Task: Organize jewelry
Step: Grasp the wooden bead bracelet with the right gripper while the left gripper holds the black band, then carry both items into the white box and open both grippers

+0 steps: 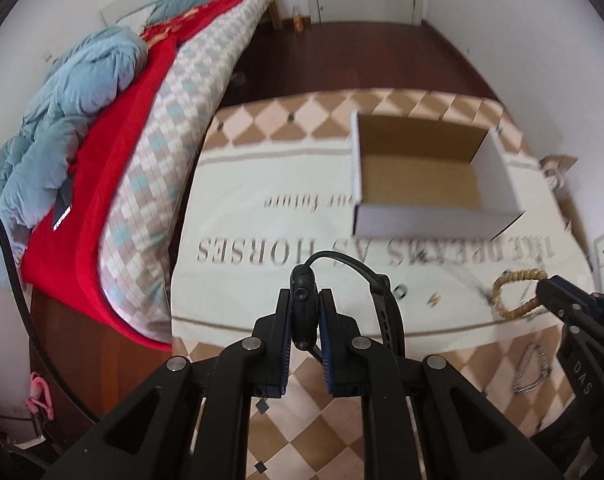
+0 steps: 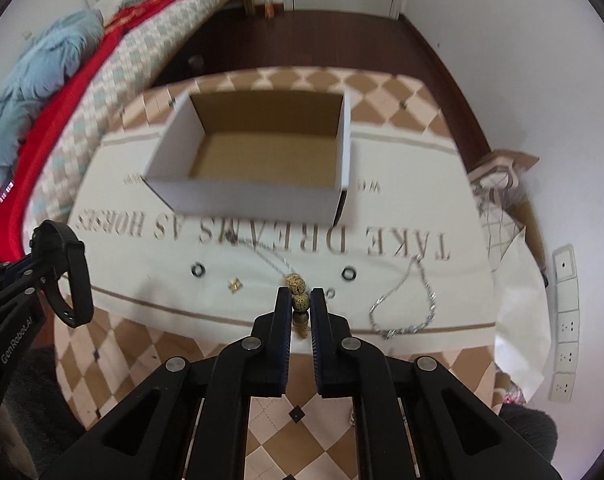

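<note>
My left gripper [image 1: 305,300] is shut on a black wristwatch [image 1: 303,292], whose strap [image 1: 385,312] loops to the right; it shows at the left of the right wrist view [image 2: 68,276]. My right gripper [image 2: 300,300] is shut on a tan beaded bracelet [image 2: 296,284], seen as a loop in the left wrist view [image 1: 509,292]. An open cardboard box [image 2: 258,196] stands empty on the table ahead. A silver chain [image 2: 405,304], two black rings [image 2: 198,269] [image 2: 348,273] and a small gold piece [image 2: 234,285] lie on the cloth.
The table wears a checked cloth with a cream printed runner [image 2: 421,216]. A bed with red and blue bedding [image 1: 102,128] lies to the left. A paper bag [image 2: 513,240] and wall sockets [image 2: 565,320] are at the right. Dark floor [image 1: 361,52] lies beyond.
</note>
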Available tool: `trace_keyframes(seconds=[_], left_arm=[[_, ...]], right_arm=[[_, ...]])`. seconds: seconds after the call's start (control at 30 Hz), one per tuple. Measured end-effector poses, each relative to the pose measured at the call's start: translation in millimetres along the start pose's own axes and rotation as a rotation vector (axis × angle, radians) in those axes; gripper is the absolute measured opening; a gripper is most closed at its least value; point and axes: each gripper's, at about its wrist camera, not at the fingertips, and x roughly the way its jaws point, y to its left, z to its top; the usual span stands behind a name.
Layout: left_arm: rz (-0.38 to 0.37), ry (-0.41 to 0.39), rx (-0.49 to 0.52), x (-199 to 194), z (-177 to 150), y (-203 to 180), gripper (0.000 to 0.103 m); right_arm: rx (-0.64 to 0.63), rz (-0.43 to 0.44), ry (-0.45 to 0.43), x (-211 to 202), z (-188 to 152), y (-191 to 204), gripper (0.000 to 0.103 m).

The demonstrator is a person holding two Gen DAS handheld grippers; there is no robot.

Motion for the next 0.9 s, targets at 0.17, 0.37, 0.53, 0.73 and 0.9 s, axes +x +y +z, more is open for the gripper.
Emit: trace_keyframes(seconds=[0.17,0.37,0.53,0.73,0.9], left_arm=[[-0.028,-0.068,0.005,-24.9,22.0,-7.9,0.010],[-0.046,-0.123,0.008,-36.4,53.6,-11.6,0.010],[-0.073,-0.120,0.012,-26.7,81.6,-14.9,0.010],[-0.130,-0.025,0.011,18.2,113.5,-20.1,0.010],[-0.217,0.100,-0.013,66.5,129.0,-19.8,0.010]], right_arm=[[0.009,0.028,-0.070,-22.8,26.1,4.2,0.009],[0.015,0.074,-0.135,-50.1,66.0,-2.2,0.009],[0.008,0.097,-0.141,-43.3,100.9,-7.1,0.009],[0.006,0.138,-0.067,1.1,131.7,-14.4,0.009],[0.018,0.171,0.018,41.9,141.8,-16.6,0.009]])
